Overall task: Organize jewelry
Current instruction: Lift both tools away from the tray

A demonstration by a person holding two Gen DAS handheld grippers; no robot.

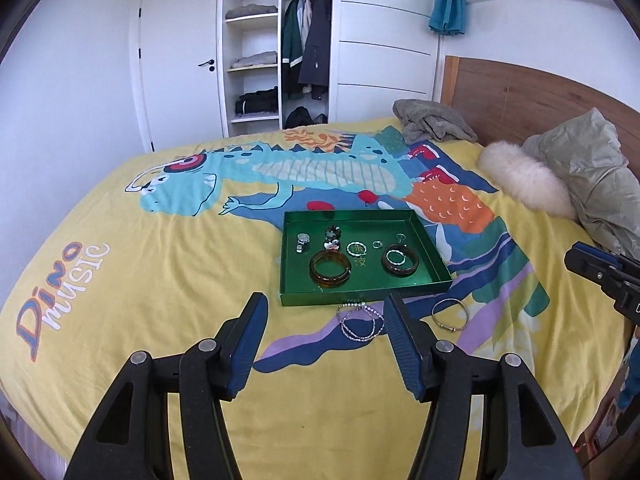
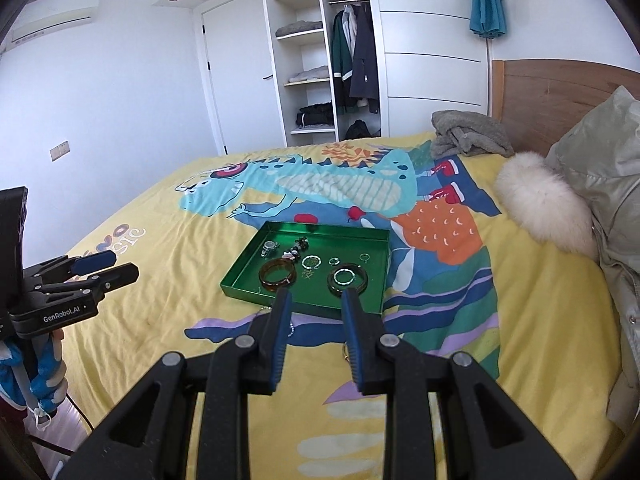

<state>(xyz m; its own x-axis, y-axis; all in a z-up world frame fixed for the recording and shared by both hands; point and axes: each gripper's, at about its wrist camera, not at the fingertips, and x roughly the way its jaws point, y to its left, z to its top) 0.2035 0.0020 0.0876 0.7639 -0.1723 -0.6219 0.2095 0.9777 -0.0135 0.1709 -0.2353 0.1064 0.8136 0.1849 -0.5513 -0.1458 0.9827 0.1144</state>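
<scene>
Bangles: two in green tray [image 1: 424, 240], one plus beaded chain [image 1: 360, 322] on bed [image 1: 160, 280]; both tongs, left [image 1: 326, 320] and right [image 2: 316, 306], gape empty.

One green tray [image 1: 424, 240] lies on the bed. Inside it: two dark bangles [image 1: 330, 270], one watch [image 1: 303, 241], one bead cluster [image 1: 333, 237], four small rings [image 1: 356, 249]. Just outside its near edge: one beaded chain [image 1: 359, 322] and one silver bangle [image 1: 450, 314].
</scene>
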